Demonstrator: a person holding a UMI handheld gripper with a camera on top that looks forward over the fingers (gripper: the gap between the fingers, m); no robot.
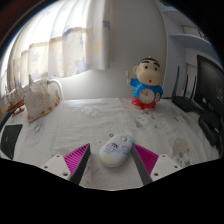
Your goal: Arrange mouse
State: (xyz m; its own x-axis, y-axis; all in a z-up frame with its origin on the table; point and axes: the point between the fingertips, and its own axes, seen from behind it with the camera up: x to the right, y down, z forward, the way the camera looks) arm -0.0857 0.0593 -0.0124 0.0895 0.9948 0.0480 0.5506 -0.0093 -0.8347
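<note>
- Mouse [114,150], white and rounded, lies on the pale patterned cloth [70,128] that covers the desk, between the two fingers of the gripper [113,160], with a small gap visible at either side.
- At the far left, on the cloth, a pale cream-coloured bag-like thing [40,98] stands near the wall; what it is exactly cannot be told.
- Behind it, a light curtain [70,45] with a faint print hangs across the bright back of the scene.
- Left finger shows its magenta pad [77,156] just beside the mouse, angled inward toward it.
- Gripper is released: its fingers stand spread about the mouse, and neither pad clearly presses on it; the mouse rests on the cloth by its own weight.
- Right finger shows its magenta pad [146,156] just beside the other flank of the mouse.
- Beyond the mouse and slightly to the right, a cartoon boy figurine [146,84] in a blue outfit stands upright on the cloth, well apart from the fingers.
- At the far right, dark equipment [206,85] stands at the desk's edge, too unclear to name.
</note>
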